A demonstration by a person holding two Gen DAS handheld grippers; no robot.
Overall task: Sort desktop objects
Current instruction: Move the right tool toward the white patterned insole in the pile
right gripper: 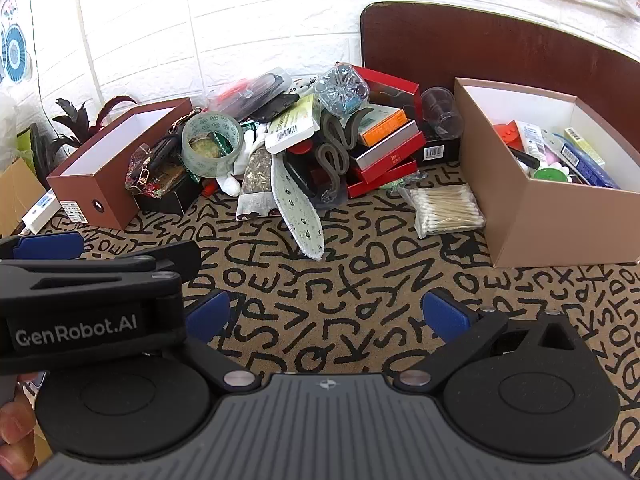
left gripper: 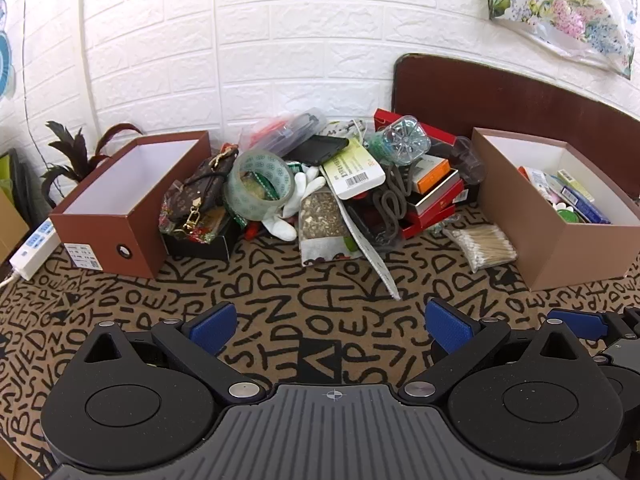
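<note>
A pile of mixed objects lies against the wall between two brown boxes: a tape roll, a patterned pouch, a plastic bottle, red boxes and a shoe insole. A bag of cotton swabs lies beside the right box. The left box looks empty; the right box holds several items. My left gripper and right gripper hover open over the mat, short of the pile, with nothing between their fingers.
A lettered mat covers the desk. A white power strip and a dark-leaved plant sit left of the left box. A brown board leans on the brick wall. A hand shows at the lower left.
</note>
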